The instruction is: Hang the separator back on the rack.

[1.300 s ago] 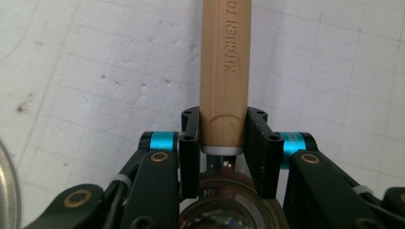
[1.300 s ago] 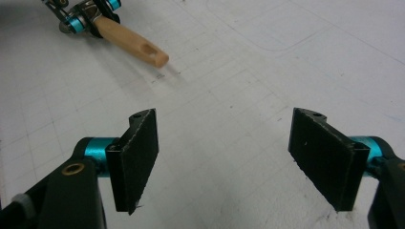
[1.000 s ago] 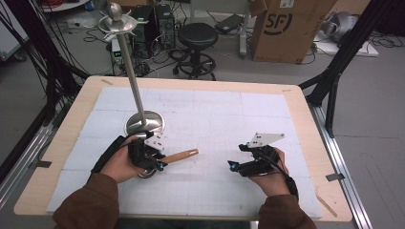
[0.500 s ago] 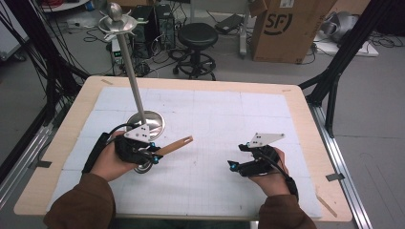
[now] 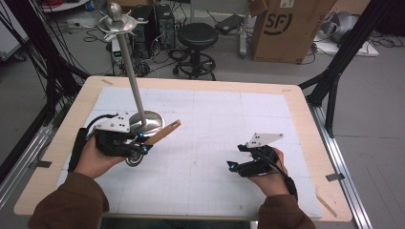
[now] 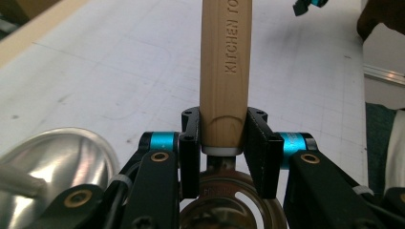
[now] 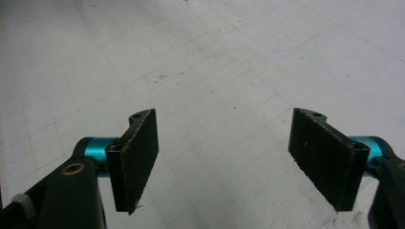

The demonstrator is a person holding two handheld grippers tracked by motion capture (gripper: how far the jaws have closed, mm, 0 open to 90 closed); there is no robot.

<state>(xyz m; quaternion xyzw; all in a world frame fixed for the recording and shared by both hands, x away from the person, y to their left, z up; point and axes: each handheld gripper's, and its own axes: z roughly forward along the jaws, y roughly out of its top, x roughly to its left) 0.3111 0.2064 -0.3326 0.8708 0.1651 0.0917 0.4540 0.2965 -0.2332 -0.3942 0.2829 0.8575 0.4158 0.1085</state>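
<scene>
Left gripper point(image 5: 143, 145), at left of frame, is clamped on the wooden-handled utensil point(image 6: 224, 71), lifted beside the metal stand point(image 5: 143, 121); right gripper point(image 5: 234, 166) is held wide open, empty; placement judged pending.

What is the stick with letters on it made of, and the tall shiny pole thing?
The handle looks like pale unpainted wood: faint grain, letters pressed in. The stand looks like polished metal, probably steel: its base mirrors the light.

R gripper point(image 7: 224, 162) jaws wide apart over white gridded mat point(image 7: 215, 62)
</scene>
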